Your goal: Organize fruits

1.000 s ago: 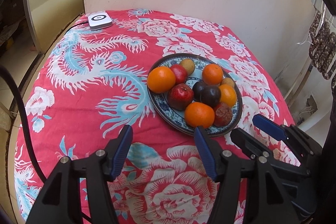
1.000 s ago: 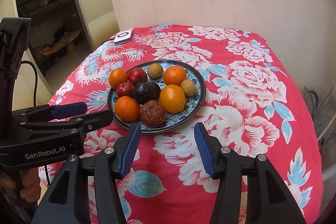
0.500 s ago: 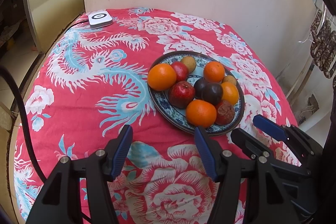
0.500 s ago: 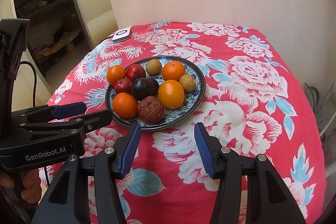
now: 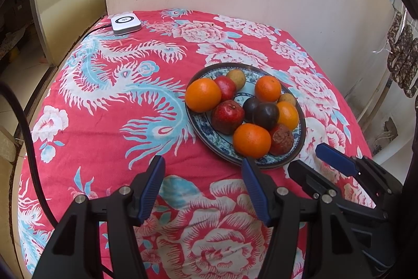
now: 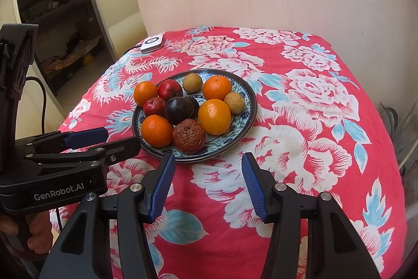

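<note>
A blue patterned plate (image 5: pixel 300 122) (image 6: pixel 249 101) sits on the red floral tablecloth, piled with several oranges (image 5: pixel 203 95) (image 6: pixel 214 116), red fruits (image 5: pixel 227 117) (image 6: pixel 169 89), dark plums (image 5: pixel 266 111) (image 6: pixel 178 110), small tan fruits (image 5: pixel 236 78) (image 6: pixel 192 82) and a wrinkled brown fruit (image 5: pixel 281 139) (image 6: pixel 188 135). My left gripper (image 5: pixel 203 164) is open and empty, just short of the plate's near left rim. My right gripper (image 6: pixel 207 158) is open and empty at the plate's near rim. Each gripper shows in the other view, the right (image 5: pixel 308 158) and the left (image 6: pixel 120 137).
A white square device (image 5: pixel 125 23) (image 6: pixel 152 43) with a cable lies at the table's far left corner. A wall stands behind the table. The table edge drops off at left and right. A doorway opens to the left.
Both grippers have moved slightly closer to the plate. Both stay open and empty. The fruits have not moved.
</note>
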A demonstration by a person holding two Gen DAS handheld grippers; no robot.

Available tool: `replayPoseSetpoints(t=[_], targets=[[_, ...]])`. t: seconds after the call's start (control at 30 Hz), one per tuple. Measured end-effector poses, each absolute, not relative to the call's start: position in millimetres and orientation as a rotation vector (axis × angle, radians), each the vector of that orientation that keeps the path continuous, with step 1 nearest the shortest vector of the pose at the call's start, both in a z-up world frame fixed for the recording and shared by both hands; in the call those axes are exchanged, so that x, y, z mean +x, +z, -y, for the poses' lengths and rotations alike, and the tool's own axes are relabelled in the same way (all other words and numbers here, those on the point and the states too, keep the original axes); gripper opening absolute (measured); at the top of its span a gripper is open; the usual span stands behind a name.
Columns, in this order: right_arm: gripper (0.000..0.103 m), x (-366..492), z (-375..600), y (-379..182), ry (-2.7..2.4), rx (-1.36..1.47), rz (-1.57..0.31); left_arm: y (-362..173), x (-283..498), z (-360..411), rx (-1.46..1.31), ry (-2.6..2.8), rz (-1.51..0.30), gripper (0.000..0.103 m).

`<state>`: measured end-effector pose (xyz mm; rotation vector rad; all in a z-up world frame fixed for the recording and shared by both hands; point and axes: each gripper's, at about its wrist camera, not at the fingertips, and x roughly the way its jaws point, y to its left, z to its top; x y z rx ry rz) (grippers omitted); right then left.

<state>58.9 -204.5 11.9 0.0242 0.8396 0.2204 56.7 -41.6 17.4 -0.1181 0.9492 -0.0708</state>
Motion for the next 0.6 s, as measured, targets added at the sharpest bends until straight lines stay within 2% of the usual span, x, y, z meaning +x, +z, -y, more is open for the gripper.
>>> replayPoseSetpoints(t=[0.6], targets=[[0.054,58.2,204.4,8.3,0.216,0.029,-0.844,13.7,55.7,38.6,-0.118,-0.072,-0.955,0.064]])
